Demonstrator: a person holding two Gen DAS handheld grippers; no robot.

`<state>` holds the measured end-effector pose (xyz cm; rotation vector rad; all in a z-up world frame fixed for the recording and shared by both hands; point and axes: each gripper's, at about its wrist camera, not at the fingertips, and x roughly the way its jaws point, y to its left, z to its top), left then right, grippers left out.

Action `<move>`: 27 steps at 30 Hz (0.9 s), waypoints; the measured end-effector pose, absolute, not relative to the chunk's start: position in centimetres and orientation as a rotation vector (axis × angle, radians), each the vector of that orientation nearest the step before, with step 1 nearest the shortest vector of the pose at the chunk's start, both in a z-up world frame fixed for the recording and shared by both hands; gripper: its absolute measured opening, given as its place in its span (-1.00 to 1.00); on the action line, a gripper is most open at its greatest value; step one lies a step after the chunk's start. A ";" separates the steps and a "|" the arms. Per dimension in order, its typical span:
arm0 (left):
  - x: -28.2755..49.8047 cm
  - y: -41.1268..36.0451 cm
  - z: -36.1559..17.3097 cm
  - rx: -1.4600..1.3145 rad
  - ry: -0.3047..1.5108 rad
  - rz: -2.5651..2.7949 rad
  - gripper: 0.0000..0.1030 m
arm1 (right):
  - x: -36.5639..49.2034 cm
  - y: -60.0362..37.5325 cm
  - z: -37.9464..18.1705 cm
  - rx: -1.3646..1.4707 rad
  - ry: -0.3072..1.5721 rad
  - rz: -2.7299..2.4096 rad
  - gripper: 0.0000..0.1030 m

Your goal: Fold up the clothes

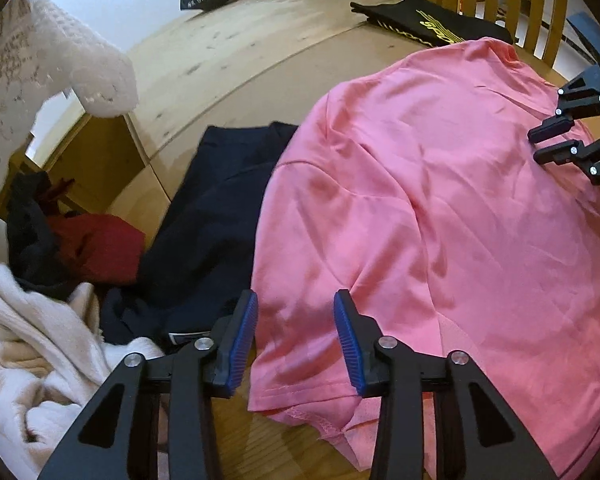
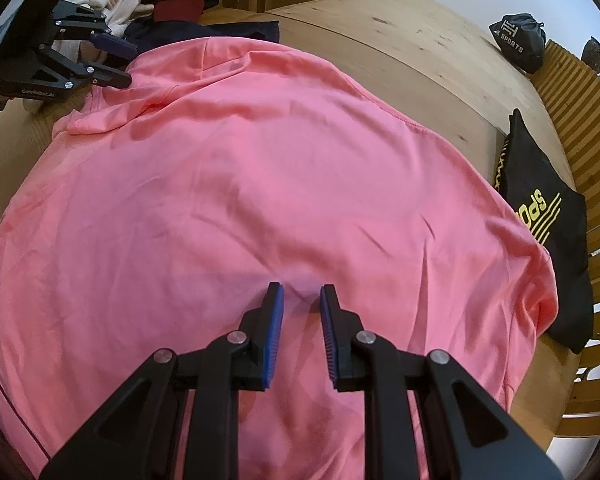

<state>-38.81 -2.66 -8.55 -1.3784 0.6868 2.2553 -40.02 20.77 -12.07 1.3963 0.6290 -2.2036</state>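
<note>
A pink T-shirt (image 1: pixel 420 208) lies spread on the wooden table (image 1: pixel 236 56); it also fills the right wrist view (image 2: pixel 260 184). My left gripper (image 1: pixel 295 304) is open over the shirt's sleeve edge, holding nothing. It shows in the right wrist view (image 2: pixel 120 62) at the shirt's far left corner. My right gripper (image 2: pixel 301 292) is open with a narrow gap, its tips on or just above the shirt's middle. It shows in the left wrist view (image 1: pixel 540 144) at the right.
A navy garment (image 1: pixel 212 216) lies left of the shirt. A pile of white (image 1: pixel 32 340), red (image 1: pixel 96 248) and dark clothes sits further left. A folded black garment with yellow print (image 2: pixel 548 232) and a black sports bag (image 2: pixel 520 40) lie near the slatted wooden rail (image 2: pixel 580 128).
</note>
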 end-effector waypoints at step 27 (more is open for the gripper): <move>-39.5 -2.3 -9.8 -1.426 0.657 2.234 -0.47 | -40.3 21.2 -12.3 1.387 0.634 -2.229 -0.41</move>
